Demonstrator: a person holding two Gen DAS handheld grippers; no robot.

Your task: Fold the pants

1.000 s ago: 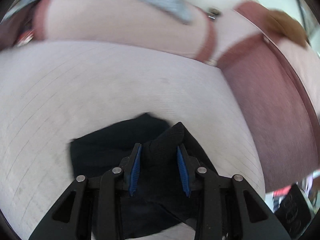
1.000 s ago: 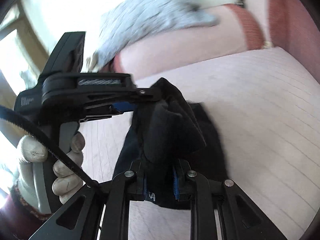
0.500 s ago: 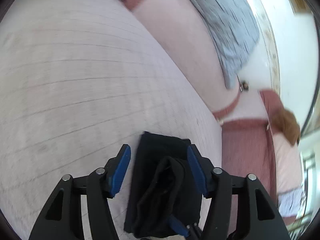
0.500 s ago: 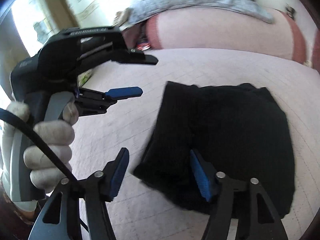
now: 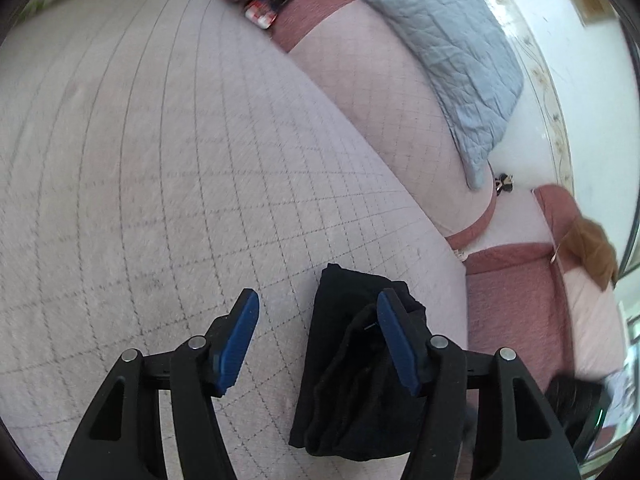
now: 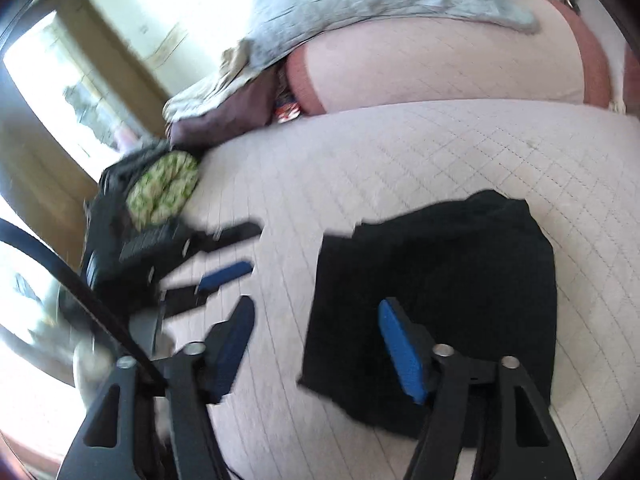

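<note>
The black pants (image 6: 440, 292) lie folded into a compact rectangle on the pale quilted bed cover (image 6: 400, 152). In the left wrist view the pants (image 5: 352, 364) show their layered folded edge, under my right finger. My left gripper (image 5: 318, 340) is open and empty, above the bed to the left of the pants; it also shows blurred in the right wrist view (image 6: 224, 264). My right gripper (image 6: 316, 344) is open and empty, just above the near left edge of the pants.
A grey quilted blanket (image 5: 440, 48) drapes over a pink bolster (image 5: 380, 92) at the head of the bed. A green patterned cushion (image 6: 164, 192) lies at the bed's left edge. A red-brown bedspread (image 5: 516, 312) borders the right side.
Both grippers were shut on the pants a second ago; they opened, let the folded pants down on the bed and have drawn back, the left one moving away leftward.
</note>
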